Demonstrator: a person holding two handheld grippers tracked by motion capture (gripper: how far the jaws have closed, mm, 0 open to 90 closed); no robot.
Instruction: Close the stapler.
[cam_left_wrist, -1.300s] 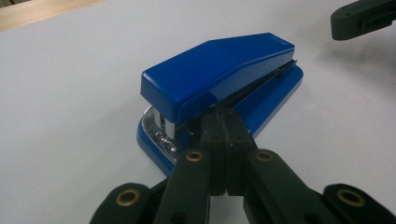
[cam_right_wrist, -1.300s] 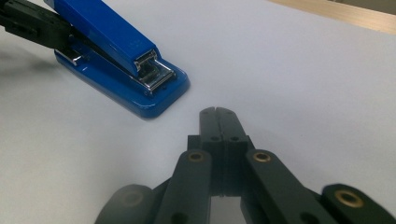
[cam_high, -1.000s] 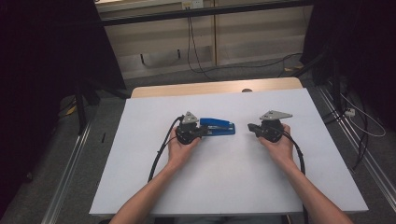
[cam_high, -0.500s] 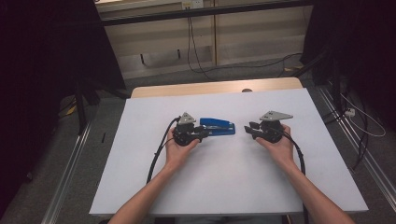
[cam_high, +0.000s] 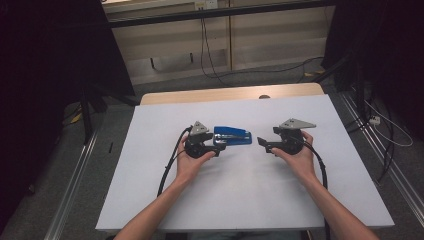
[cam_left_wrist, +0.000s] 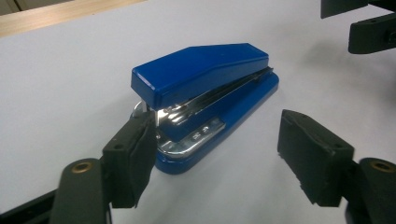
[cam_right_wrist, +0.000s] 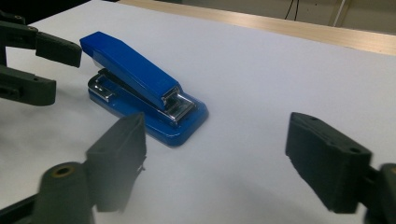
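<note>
You work at a white worktop (cam_high: 240, 200) whose far edge shows a strip of pale wood (cam_high: 230, 94). Beyond it stands a light wooden panel wall (cam_high: 250, 40) with black cables (cam_high: 205, 45) hanging down it and trailing over the grey floor (cam_high: 165, 85). Either side of you falls into deep shadow (dark curtains, apparently), and metal rails (cam_high: 70, 200) run along the floor beside the worktop.

Both forearms are bare, with no sleeve in sight. The left gripper (cam_high: 220, 146) and right gripper (cam_high: 261, 143) are black, each topped by a grey three-cornered plate, each trailing a black cable toward the desk's near edge. Up close the jaws are matt black blocks with small holes, hinged on arms with brass-coloured pivot rings
</note>
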